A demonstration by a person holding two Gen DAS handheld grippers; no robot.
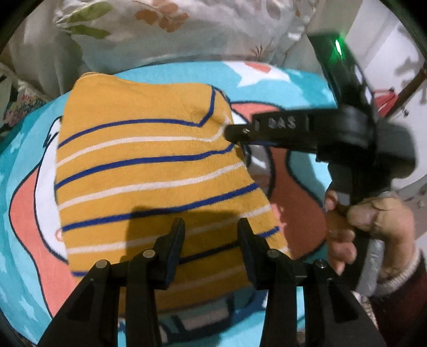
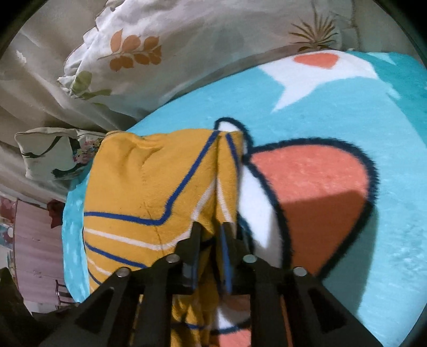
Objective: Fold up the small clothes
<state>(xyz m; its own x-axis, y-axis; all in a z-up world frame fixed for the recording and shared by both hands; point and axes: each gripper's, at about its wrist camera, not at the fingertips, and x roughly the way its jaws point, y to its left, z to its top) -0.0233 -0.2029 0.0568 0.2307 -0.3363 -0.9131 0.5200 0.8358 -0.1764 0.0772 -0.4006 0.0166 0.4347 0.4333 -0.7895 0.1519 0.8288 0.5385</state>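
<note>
A small mustard-yellow garment [image 1: 149, 170] with blue and white stripes lies folded on a turquoise cartoon blanket [image 1: 293, 88]. My left gripper [image 1: 210, 227] is open and empty, hovering over the garment's near edge. My right gripper [image 1: 230, 132] reaches in from the right and pinches the garment's right edge. In the right wrist view my right gripper [image 2: 210, 229] is shut on a raised fold of the garment [image 2: 149, 181], with cloth bunched between the fingers [image 2: 192, 240]. The blanket [image 2: 347, 88] lies under it.
Floral pillows [image 1: 160, 24] lie behind the blanket, also seen in the right wrist view [image 2: 165, 48]. A smaller patterned cushion [image 2: 56, 154] sits at the left. A person's hand [image 1: 368, 221] holds the right gripper's handle. Pink furniture [image 2: 34, 240] stands beyond the bed edge.
</note>
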